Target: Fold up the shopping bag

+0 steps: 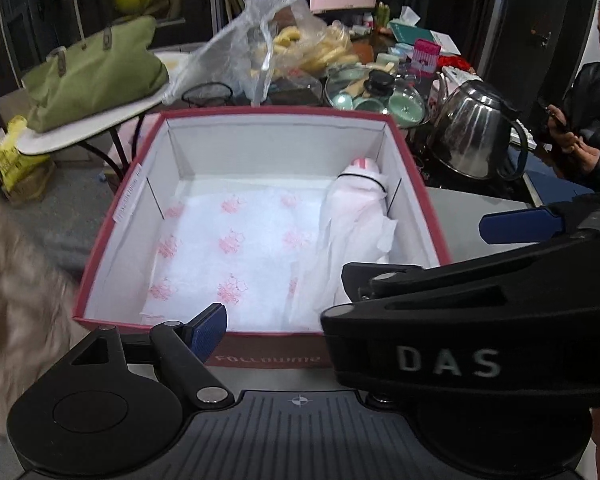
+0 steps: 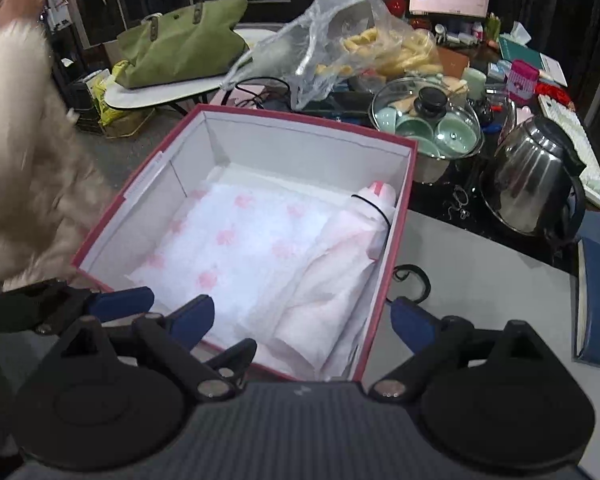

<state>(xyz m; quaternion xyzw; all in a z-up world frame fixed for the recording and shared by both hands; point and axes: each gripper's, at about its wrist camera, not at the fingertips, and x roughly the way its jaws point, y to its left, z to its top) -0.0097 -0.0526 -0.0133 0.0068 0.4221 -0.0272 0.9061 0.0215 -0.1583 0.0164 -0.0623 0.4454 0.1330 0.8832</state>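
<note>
Currently I see both tongs poised at the near rim of the red box (image 1: 416, 184), which stands on the grey desk (image 2: 480, 256).

1. Left tongs (image 1: 384, 264): spread wide, holding nothing. 1 blue pad (image 1: 208, 330) sits at the box's near wall; the right tongs' body crosses the left wrist view and hides part of the far finger.
2. Right tongs (image 2: 300, 320): spread wide, holding nothing, with the near right corner of the box between the fingers.
3. Shopping bag (image 2: 244, 248): I take the white material with pink printed marks to be the bag. It lies flat across the box floor. A rolled white bundle (image 2: 370, 208), bound by a black band, lies along the right wall.

Progress: I judge this undecided. The flat sheet fits a bag already folded and laid in, or 1 lying there awaiting folding. Whether the bundle is part of the bag, I cannot tell.
</note>
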